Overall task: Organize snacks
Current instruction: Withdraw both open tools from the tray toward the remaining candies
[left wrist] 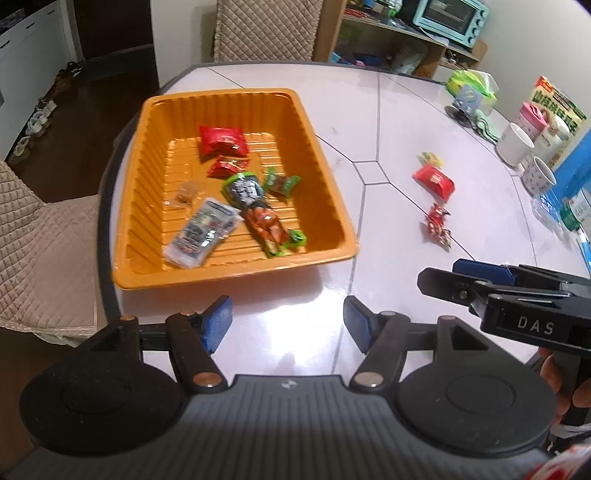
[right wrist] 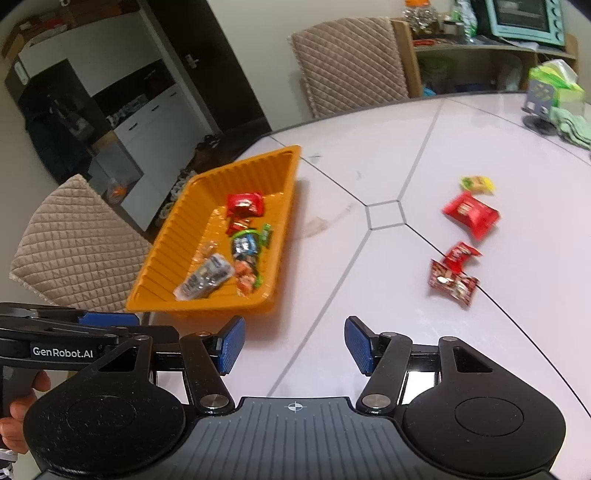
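Note:
An orange tray [left wrist: 317,155] [right wrist: 162,266] stands on the white table and holds several snack packets: a red one [left wrist: 221,142], a silvery one [left wrist: 201,230], an orange-red one [left wrist: 267,229]. To its right, loose on the table, lie a small yellow packet [right wrist: 476,183], a red packet [right wrist: 471,214] [left wrist: 434,181] and two small red packets [right wrist: 458,254] [right wrist: 452,282]. My left gripper [left wrist: 288,321] hovers open just in front of the tray's near edge, with nothing between its pads. My right gripper [right wrist: 295,343] is open and empty too, over bare table between the tray and the loose packets.
Two mugs [left wrist: 515,144] [left wrist: 539,175], a pink-lidded cup [left wrist: 532,118], boxes and a green tissue pack [left wrist: 471,86] crowd the table's right edge. Quilted chairs [right wrist: 77,251] [right wrist: 351,62] stand at the left and far sides. A shelf with a toaster oven [left wrist: 450,18] stands behind.

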